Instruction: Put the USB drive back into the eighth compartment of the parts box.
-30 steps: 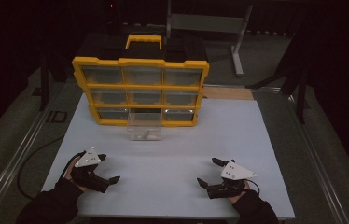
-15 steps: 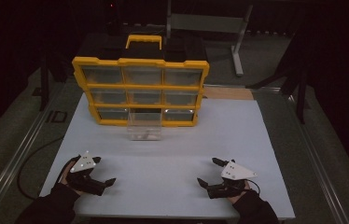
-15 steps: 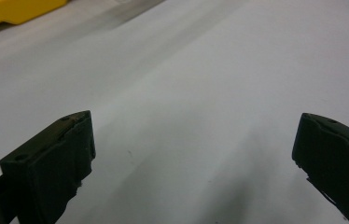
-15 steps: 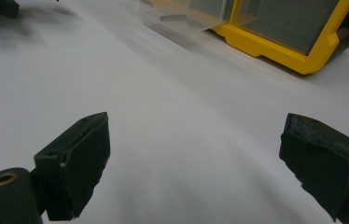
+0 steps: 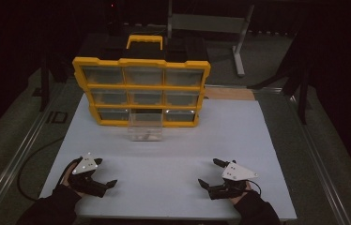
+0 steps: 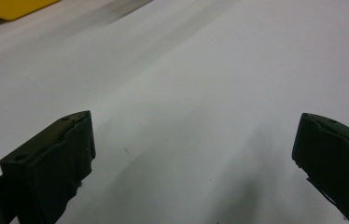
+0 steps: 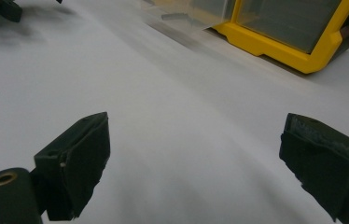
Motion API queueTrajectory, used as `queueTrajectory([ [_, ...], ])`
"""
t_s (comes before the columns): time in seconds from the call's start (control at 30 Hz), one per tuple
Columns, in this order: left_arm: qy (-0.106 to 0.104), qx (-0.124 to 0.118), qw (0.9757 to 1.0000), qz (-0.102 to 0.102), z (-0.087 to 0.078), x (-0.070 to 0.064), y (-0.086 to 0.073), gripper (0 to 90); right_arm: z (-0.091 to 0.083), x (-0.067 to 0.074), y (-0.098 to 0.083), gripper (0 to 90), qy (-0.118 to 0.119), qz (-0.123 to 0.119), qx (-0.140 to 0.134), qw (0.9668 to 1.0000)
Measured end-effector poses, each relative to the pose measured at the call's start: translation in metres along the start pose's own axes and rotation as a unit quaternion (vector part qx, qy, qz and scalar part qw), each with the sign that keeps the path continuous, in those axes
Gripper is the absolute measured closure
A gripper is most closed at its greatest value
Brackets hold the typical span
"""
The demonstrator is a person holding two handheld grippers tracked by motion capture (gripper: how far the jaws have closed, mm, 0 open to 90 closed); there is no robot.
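Observation:
A yellow organizer case (image 5: 141, 91) with clear drawers stands upright at the far middle of the white table (image 5: 239, 140). Its bottom middle clear drawer (image 5: 145, 127) is pulled out onto the table, with small items inside. My left gripper (image 5: 104, 172) rests open near the front left edge, jaws wide apart over bare table (image 6: 186, 116). My right gripper (image 5: 209, 173) rests open near the front right edge, nothing between its jaws. The right gripper view looks along the table to the case corner (image 7: 284, 32) and the drawer (image 7: 182, 14).
The case has a yellow carry handle (image 5: 144, 41) on top. A wooden strip (image 5: 230, 93) lies behind the table at right. Metal rails (image 5: 19, 154) run along the left side, and a metal stand (image 5: 239, 37) is at the back. A cable (image 5: 33, 157) trails off the left.
My left gripper has drawn back a little toward the front left edge. The right gripper has stayed almost still. The case and drawer have not moved.

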State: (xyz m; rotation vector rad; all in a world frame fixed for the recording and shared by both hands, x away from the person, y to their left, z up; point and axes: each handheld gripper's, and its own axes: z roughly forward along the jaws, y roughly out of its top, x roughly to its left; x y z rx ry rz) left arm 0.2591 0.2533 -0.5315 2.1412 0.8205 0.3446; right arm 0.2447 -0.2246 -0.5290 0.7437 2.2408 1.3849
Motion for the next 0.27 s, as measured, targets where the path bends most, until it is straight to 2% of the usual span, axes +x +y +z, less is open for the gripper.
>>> queueTrajectory([
  [0.27,0.0,-0.004,1.0,0.003,-0.0015,-0.0005,0.0013,0.3,0.0004,0.0002,-0.0002,8.9,0.0,0.001,0.002,1.0],
])
